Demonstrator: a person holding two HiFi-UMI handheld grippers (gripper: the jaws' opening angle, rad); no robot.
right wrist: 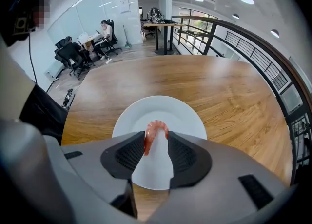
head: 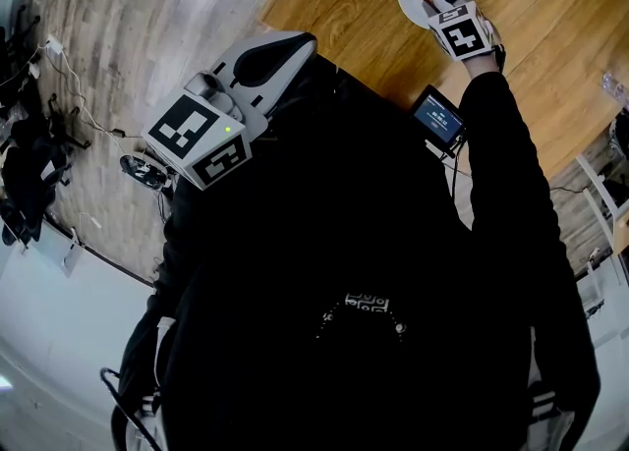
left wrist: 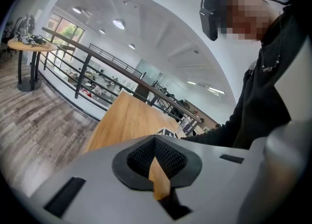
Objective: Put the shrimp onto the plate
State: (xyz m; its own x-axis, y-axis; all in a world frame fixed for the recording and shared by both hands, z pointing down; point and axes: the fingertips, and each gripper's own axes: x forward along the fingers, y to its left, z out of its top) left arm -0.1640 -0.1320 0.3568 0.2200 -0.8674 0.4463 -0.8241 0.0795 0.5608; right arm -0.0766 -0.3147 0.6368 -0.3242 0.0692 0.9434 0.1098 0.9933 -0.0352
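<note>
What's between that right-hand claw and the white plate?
A pink shrimp, pinched in the right gripper over the plate; the right gripper view shows it.

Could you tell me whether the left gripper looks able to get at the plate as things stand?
Probably not from where it is: the left gripper is held back at the person's torso, near the edge of the table, while the right gripper, holding the shrimp, sits over the plate.

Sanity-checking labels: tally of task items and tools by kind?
pink curved shrimp: 1
round white plate: 1
grey two-jaw tools: 2 (left tool, right tool)
Total: 4
</note>
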